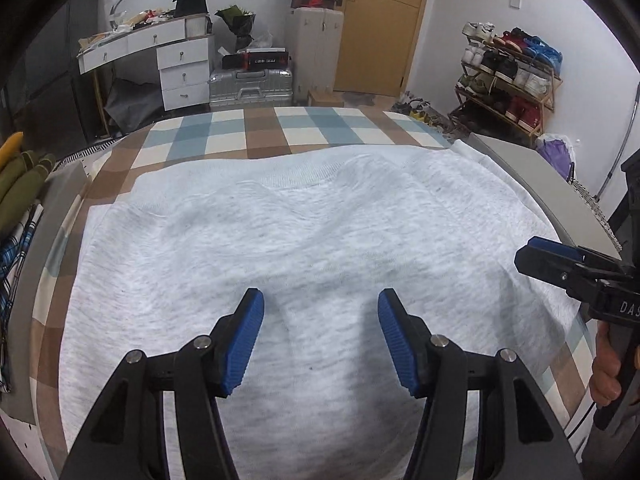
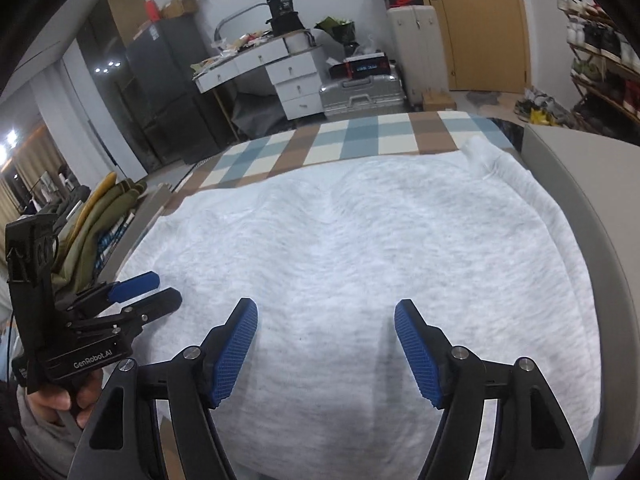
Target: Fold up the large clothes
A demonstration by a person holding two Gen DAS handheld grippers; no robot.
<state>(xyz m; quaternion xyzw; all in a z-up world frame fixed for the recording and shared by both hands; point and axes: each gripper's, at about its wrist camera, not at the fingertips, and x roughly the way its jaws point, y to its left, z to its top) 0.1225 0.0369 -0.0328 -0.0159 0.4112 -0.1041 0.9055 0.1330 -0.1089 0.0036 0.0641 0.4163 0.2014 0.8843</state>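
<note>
We hold the left gripper (image 1: 320, 336), black with blue ribbed pads, parted and empty above the cloth; the right gripper (image 2: 326, 344) likewise stands released, nothing between its pads. Both angle down over the pale grey marl sweatshirt (image 1: 304, 232), which lies spread flat on the blue, brown and cream checked bedcover (image 1: 264, 128). Judgement: both hover free, probably to choose the next edge for folding.

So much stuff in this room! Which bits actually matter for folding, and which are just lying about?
For the job:
- grey sweatshirt, spread flat
- checked bedcover beneath it
- left gripper, open
- right gripper, open

Lying about:
- shoe rack
- silver suitcase
- white desk
- green clothes
</note>
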